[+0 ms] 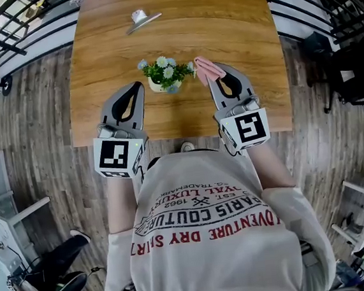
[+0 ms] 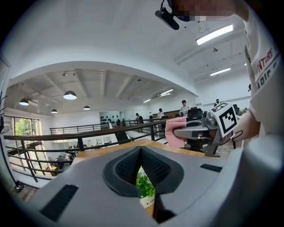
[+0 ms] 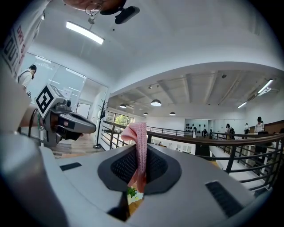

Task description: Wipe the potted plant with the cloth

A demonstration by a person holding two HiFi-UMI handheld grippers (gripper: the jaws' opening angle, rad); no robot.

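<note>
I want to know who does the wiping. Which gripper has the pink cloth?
The right gripper: its jaws are shut on the cloth, which sticks up between them. The left gripper is shut too, but on nothing.

The cloth (image 1: pixel 204 67) near the middle of the frame is pink. The potted plant (image 1: pixel 164 75) has green leaves, pale blue and white flowers, and a white pot. The table (image 1: pixel 177 27) is brown with wood lines. The left gripper (image 1: pixel 139 85) and right gripper (image 1: pixel 212 76) are grey. Each has 1 white cube (image 1: pixel 116 155) with black squares.
</note>
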